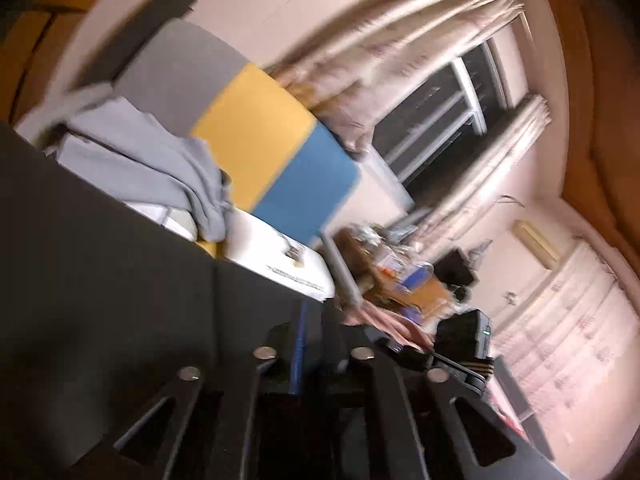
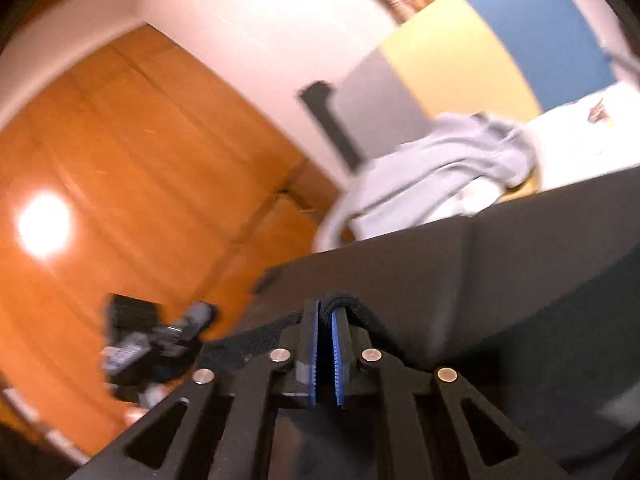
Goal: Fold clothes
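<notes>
A black garment (image 1: 100, 240) hangs stretched between both grippers and fills the lower part of each view; it also shows in the right wrist view (image 2: 500, 264). My left gripper (image 1: 312, 312) is shut on its edge, the cloth covering the left finger. My right gripper (image 2: 326, 312) is shut on a thick black hem bunched between its blue pads (image 2: 338, 344). A light grey garment (image 1: 152, 160) lies crumpled on the bed behind; it also shows in the right wrist view (image 2: 440, 160).
A bed with a white sheet (image 1: 272, 248) and a grey, yellow and blue headboard (image 1: 256, 132) stands behind. A cluttered table (image 1: 400, 272) and curtains (image 1: 400, 40) are to the right. A wooden floor (image 2: 120, 160) holds dark devices (image 2: 152, 344).
</notes>
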